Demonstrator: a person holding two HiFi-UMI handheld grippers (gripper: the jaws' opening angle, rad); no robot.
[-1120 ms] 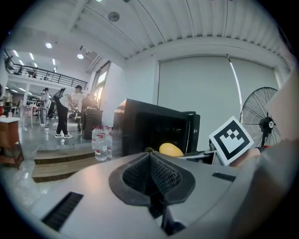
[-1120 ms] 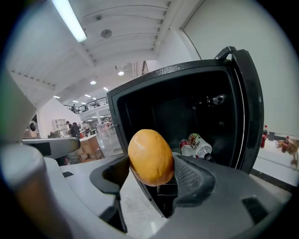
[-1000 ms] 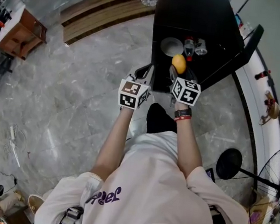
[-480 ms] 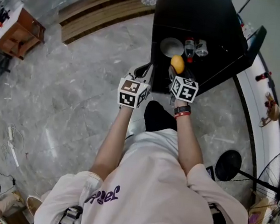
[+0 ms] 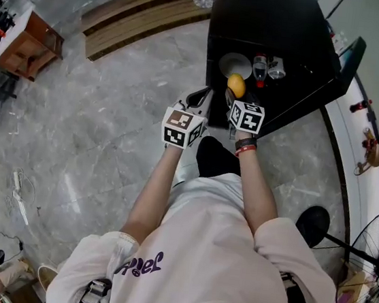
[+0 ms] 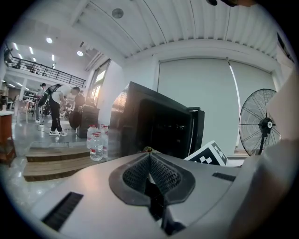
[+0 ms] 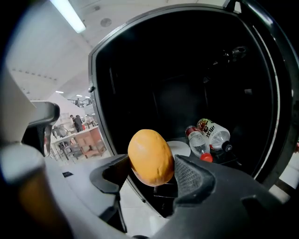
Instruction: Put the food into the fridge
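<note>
Black fridge (image 7: 187,70) ahead, right claw (image 7: 152,172) gripping orange fruit (image 7: 150,156), left claw (image 6: 149,161) closed

Bottle label (image 7: 212,130), shirt print (image 5: 140,265): both illegible.

Fan (image 5: 372,286) — cut at right edge, fridge (image 5: 260,19) top cropped

Left hand-held gripper (image 6: 149,161) closed — right hand-held gripper (image 7: 150,169) clamped, jaws wide.
</note>
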